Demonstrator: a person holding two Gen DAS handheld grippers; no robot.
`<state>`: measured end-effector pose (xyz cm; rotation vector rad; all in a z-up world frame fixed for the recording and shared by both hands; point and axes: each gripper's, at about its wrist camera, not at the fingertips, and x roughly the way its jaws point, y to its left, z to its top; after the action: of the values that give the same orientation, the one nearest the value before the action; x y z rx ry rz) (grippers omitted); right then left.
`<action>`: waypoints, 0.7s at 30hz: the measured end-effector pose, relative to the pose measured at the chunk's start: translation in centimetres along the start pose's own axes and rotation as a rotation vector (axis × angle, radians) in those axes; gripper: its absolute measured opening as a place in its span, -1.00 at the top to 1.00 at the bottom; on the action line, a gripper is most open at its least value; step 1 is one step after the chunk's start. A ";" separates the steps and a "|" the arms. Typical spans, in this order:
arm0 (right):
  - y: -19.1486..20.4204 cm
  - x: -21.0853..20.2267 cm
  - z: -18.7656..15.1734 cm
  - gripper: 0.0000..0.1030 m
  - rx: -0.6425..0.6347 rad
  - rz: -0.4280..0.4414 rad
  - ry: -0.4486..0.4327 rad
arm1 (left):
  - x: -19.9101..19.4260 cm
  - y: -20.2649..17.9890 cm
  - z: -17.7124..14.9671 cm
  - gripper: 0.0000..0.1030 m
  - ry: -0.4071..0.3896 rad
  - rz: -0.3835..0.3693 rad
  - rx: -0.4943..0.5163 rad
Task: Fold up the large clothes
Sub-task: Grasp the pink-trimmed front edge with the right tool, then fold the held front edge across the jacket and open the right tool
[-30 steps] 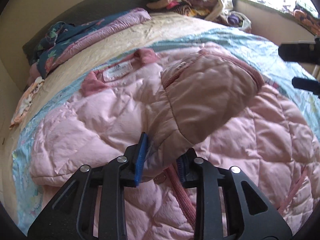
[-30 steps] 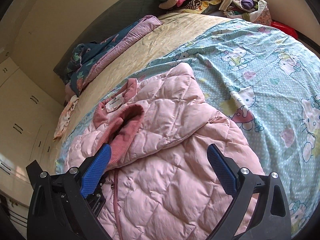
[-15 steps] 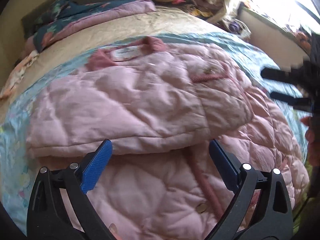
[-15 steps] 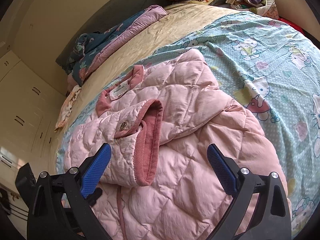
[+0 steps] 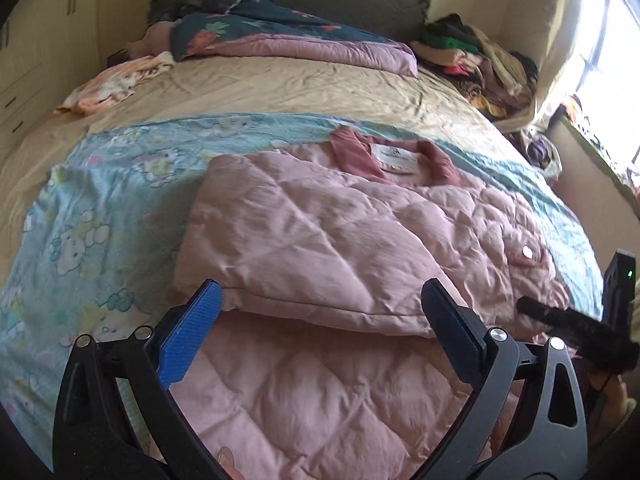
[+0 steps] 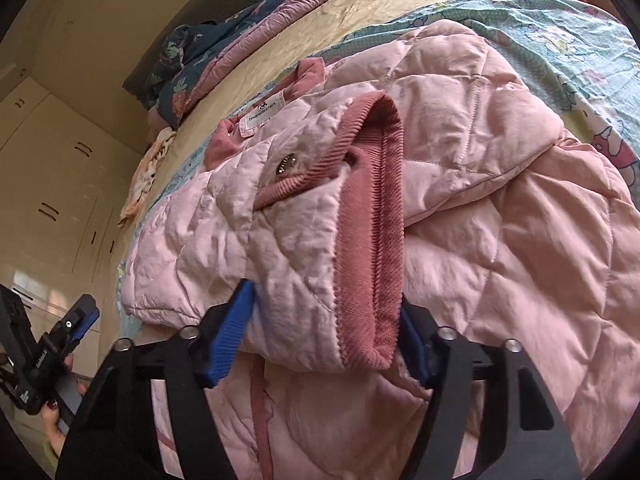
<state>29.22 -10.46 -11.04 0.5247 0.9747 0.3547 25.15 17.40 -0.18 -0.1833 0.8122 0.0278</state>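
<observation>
Right gripper (image 6: 324, 336), at the bottom of the right wrist view, is pinching the sleeve (image 6: 320, 248) of the pink jacket (image 6: 520, 240) near its ribbed cuff (image 6: 380, 216), blue pads pressed into the quilted fabric on both sides. A metal snap (image 6: 286, 163) shows on the sleeve just above the grip. Beyond the sleeve, the other sleeve is folded across the body toward the right of the frame, and the collar with its white label (image 6: 262, 114) lies toward the upper left.

Left gripper (image 5: 320, 320), at the bottom of the left wrist view, stands spread with nothing between its fingers, poised just over the lower edge of the folded sleeve (image 5: 304, 240). At the lower left of the right wrist view this same gripper (image 6: 82, 318) appears held in a hand (image 6: 56, 420).

The jacket lies on a light blue cartoon-print sheet (image 5: 100, 216) across the bed (image 5: 280, 88). Farther back, in the upper part of the left wrist view, sit a dark floral quilt (image 5: 260, 28) with pink lining, a pale cloth (image 5: 108, 88) at upper left, and a pile of clothes (image 5: 472, 56) at upper right beside the window (image 5: 608, 52).
</observation>
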 end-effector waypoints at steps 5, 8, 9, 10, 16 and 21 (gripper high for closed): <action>3.7 -2.1 -0.3 0.56 -0.205 -0.035 -0.106 | 0.1 2.1 0.0 -0.81 0.000 0.022 -0.046; 5.8 -4.0 0.5 0.60 -0.287 -0.015 -0.166 | 0.5 2.8 0.2 -0.82 0.007 0.021 -0.066; 6.7 -4.9 1.1 0.61 -0.315 -0.007 -0.190 | 0.6 3.0 0.3 -0.81 0.006 0.020 -0.069; 7.3 -5.6 1.8 0.61 -0.341 -0.004 -0.209 | 0.6 3.0 0.5 -0.81 0.004 0.020 -0.071; 8.9 -8.3 6.3 0.62 -0.486 -0.068 -0.291 | 1.6 3.0 1.9 -0.81 0.009 0.015 -0.075; 6.5 -6.6 8.6 0.63 -0.461 -0.126 -0.259 | 3.0 2.1 2.9 -0.81 0.032 0.010 -0.053</action>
<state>32.75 -10.71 1.05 0.0847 0.6422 0.3738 29.12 19.86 -0.75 -0.2299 0.8445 0.0554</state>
